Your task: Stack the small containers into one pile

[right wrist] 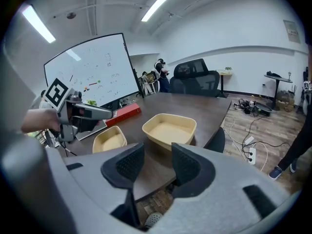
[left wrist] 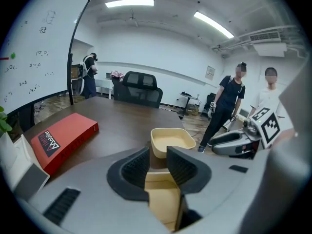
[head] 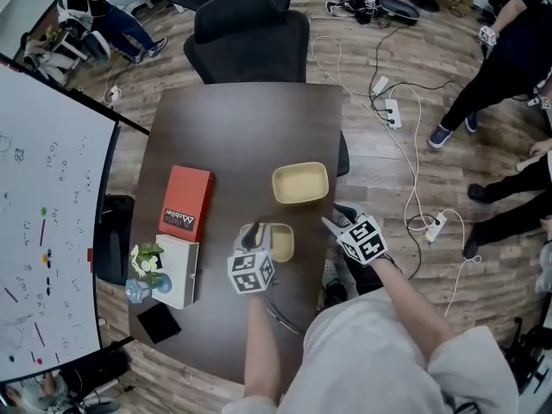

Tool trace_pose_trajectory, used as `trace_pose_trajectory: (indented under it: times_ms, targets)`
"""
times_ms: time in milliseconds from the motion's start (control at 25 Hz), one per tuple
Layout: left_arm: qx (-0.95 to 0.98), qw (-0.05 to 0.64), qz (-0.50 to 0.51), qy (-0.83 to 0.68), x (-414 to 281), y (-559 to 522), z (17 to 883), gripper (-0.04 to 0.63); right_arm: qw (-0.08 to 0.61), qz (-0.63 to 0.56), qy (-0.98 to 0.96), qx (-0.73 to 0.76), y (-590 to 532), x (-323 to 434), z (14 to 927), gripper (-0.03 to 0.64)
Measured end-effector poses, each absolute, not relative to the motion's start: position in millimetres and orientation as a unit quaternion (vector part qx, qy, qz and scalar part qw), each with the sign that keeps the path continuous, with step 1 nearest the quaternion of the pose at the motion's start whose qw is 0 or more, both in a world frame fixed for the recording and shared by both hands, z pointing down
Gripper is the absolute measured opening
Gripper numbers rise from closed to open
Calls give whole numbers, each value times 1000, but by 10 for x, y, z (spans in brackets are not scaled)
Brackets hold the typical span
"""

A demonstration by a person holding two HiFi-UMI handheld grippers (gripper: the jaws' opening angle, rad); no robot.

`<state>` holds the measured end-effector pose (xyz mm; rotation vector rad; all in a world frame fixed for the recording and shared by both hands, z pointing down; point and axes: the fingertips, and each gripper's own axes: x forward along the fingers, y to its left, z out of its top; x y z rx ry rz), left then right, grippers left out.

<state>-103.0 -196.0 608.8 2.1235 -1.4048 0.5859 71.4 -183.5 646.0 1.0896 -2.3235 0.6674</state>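
Observation:
A small beige container (head: 282, 241) sits on the dark table (head: 233, 136) near its front. My left gripper (head: 256, 234) hangs over that container's left rim. In the left gripper view the jaws (left wrist: 157, 165) stand apart with the small container (left wrist: 163, 199) just under and between them, not pinched. A larger beige container (head: 300, 184) lies a little farther away, also seen ahead of the left jaws (left wrist: 170, 139). My right gripper (head: 332, 218) is open and empty at the table's right edge. Both containers, small (right wrist: 109, 140) and large (right wrist: 170, 129), lie ahead of its jaws (right wrist: 157, 165).
A red book (head: 185, 202), a white box (head: 179, 270), a small plant in a vase (head: 147, 270) and a black pad (head: 159, 322) line the table's left side. A black office chair (head: 250, 33) stands at the far end. Cables and power strips (head: 392, 110) lie on the floor to the right, and people stand around.

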Motion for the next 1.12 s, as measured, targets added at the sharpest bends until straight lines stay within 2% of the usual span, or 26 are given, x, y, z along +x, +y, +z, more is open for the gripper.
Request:
trace_pose_trajectory:
  times_ms: [560, 760, 1120]
  targets:
    - [768, 290, 253, -511, -593, -2630, 6389, 104, 250, 273, -854, 367, -2217, 1066, 6701, 173]
    - [756, 299, 280, -511, -552, -2798, 6613, 127, 252, 279, -855, 356, -2389, 1030, 6750, 182]
    - [731, 322, 318, -511, -534, -2944, 6912, 153, 266, 308, -857, 317, -2484, 922, 6945, 251]
